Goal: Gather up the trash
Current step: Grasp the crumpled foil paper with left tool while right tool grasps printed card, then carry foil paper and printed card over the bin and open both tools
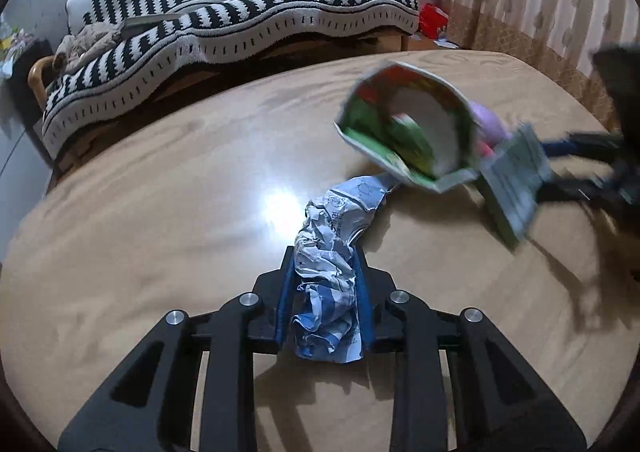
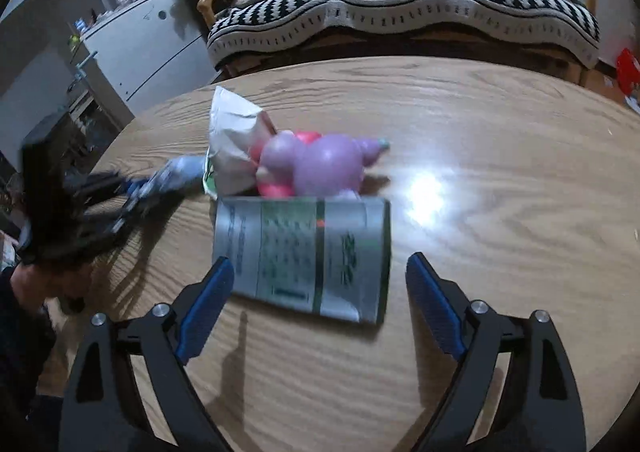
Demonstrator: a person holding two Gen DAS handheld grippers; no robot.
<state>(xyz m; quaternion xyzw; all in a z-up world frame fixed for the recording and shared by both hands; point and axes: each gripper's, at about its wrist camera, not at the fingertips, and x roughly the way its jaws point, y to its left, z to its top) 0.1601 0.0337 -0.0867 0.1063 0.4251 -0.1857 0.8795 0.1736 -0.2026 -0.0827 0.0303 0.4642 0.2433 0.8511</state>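
On the wooden worktop (image 1: 160, 212), left hand-held gripper (image 1: 325, 268) clamped on a crumpled blue-white wrapper (image 1: 332, 276), right hand-held gripper (image 2: 320, 280) spread wide around a grey-green packet (image 2: 304, 248), purple toy (image 2: 320, 164) beyond.

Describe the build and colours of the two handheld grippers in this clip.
Both the left gripper and right gripper have black angular linkage frames with silver round pivot bolts, and two fingers faced with blue ribbed pads. No cables or markings show.
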